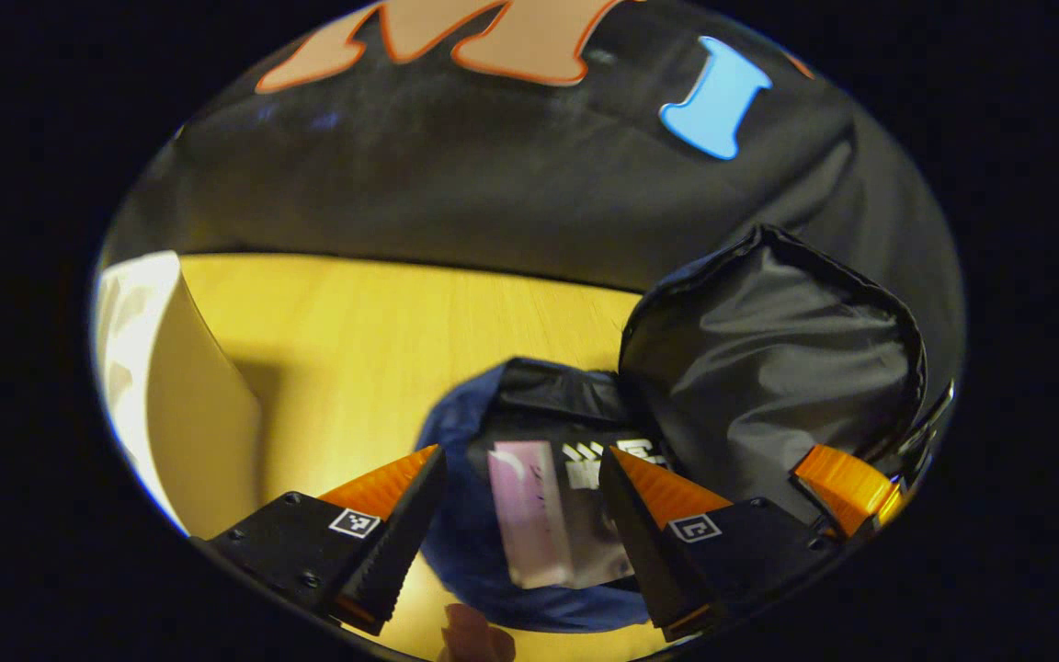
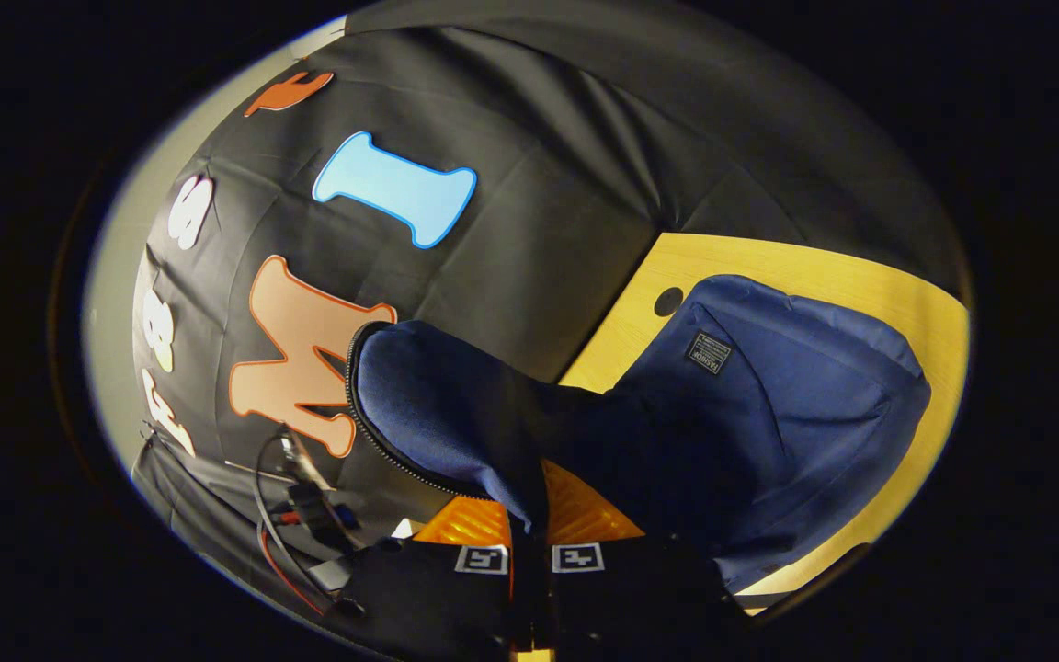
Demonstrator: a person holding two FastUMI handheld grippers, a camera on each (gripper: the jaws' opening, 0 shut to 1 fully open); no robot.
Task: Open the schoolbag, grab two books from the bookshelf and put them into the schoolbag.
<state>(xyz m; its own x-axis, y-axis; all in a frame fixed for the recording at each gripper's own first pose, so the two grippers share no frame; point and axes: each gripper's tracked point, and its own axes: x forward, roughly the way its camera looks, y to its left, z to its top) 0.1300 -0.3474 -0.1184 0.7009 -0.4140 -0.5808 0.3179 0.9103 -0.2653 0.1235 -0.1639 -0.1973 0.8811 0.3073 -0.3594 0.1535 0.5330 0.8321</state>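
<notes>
**Holding the flap: open bag, one book inside, left jaws free above it**

Item 1, schoolbag (image 2: pixel 796 405). Blue fabric, lying on the yellow wooden table (image 1: pixel 382 331). Its flap (image 2: pixel 438 405) stood lifted clear of the body, with the zipper teeth running along the free edge. In the left gripper view the dark lining of that flap (image 1: pixel 768 368) rose to the right of the mouth.

Item 2, right gripper (image 2: pixel 529 524). Fingers drawn together on the flap's fabric, which passed down between them; it was judged to be the hand keeping the bag open.

Item 3, left gripper (image 1: pixel 522 501). Fingers spread apart, nothing between them. It hung over the bag's mouth, looking down into it.

Item 4, book (image 1: pixel 529 515). One pale, glossy volume lay inside the bag, directly ahead of and below the left jaws, framed in the gap between them. Its long axis ran roughly away from the camera, along the line of the fingers and not across them.

Item 5, pale upright panel (image 1: pixel 189 414). It stood at the left edge of the left gripper view, well apart from the bag; whether it belonged to the bookshelf could not be told.

Assessment: one book appeared to be stowed and a second still wanted. The left gripper, being empty and the nearer free hand, seemed the one to fetch it, turning away from the bag towards that left side while the right kept the mouth open.
</notes>
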